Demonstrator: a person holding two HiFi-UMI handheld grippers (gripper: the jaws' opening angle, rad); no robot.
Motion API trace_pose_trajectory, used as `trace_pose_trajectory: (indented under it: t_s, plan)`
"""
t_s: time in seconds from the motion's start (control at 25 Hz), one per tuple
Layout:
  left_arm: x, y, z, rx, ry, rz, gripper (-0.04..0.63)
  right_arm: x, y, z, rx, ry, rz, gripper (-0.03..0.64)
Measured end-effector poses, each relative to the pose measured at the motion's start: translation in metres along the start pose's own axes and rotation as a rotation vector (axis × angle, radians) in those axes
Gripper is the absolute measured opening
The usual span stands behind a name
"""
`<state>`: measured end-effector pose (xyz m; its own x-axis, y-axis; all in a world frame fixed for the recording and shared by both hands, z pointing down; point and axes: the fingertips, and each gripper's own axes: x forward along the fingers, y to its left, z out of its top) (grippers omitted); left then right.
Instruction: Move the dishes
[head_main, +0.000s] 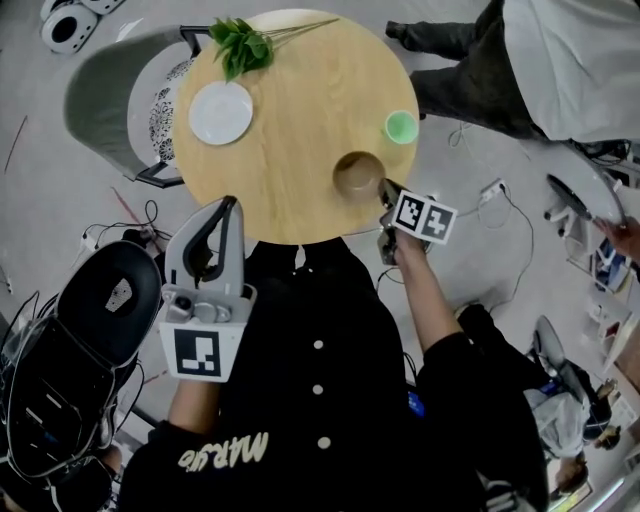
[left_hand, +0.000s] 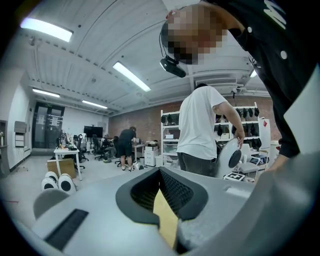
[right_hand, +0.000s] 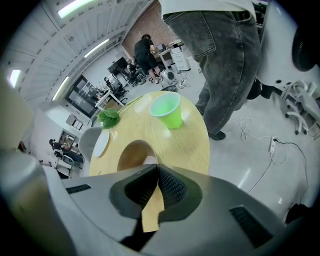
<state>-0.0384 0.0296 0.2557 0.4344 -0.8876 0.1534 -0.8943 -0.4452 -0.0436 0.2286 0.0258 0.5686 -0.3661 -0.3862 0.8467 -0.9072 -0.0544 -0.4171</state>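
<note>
A brown wooden bowl (head_main: 358, 176) (right_hand: 134, 154) sits near the front right edge of the round wooden table (head_main: 300, 110). My right gripper (head_main: 386, 190) (right_hand: 158, 167) is shut, its tips right at the bowl's near rim; the frames do not show whether the rim is pinched. Further back stand a green cup (head_main: 401, 127) (right_hand: 168, 111) at the right and a white plate (head_main: 221, 112) (right_hand: 101, 143) at the left. My left gripper (head_main: 231, 205) (left_hand: 160, 172) is shut and empty, held off the table's front left edge and pointing out into the room.
A sprig of green leaves (head_main: 240, 44) lies at the table's far edge. A grey chair (head_main: 110, 95) stands left of the table. A person in grey trousers (right_hand: 225, 60) stands close to the table's right side. Cables (head_main: 500, 200) lie on the floor.
</note>
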Motion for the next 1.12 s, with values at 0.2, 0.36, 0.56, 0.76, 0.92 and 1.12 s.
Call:
trace_pose_trajectory:
  t_s: [0.2, 0.36, 0.56, 0.76, 0.92, 1.12]
  plan:
    - [0.012, 0.013, -0.003, -0.023, 0.025, -0.041, 0.003, 0.004, 0.004, -0.009, 0.038, 0.031, -0.021, 0.006]
    - [0.019, 0.025, -0.008, -0.039, 0.051, -0.072, 0.003, 0.010, 0.011, -0.020, 0.069, 0.052, -0.039, 0.006]
    - [0.021, 0.022, -0.019, -0.024, 0.063, -0.059, 0.003, 0.026, 0.005, -0.021, 0.057, 0.053, -0.028, 0.007]
    - [0.027, 0.019, -0.026, -0.016, 0.063, -0.041, 0.003, 0.041, 0.000, -0.015, 0.038, 0.052, -0.022, 0.009]
    - [0.018, 0.011, -0.023, -0.018, 0.052, -0.040, 0.003, 0.030, -0.004, -0.016, 0.026, 0.042, -0.024, 0.009]
    - [0.010, -0.005, -0.024, -0.011, 0.032, -0.029, 0.003, 0.024, -0.015, -0.019, 0.004, 0.021, -0.013, 0.014]
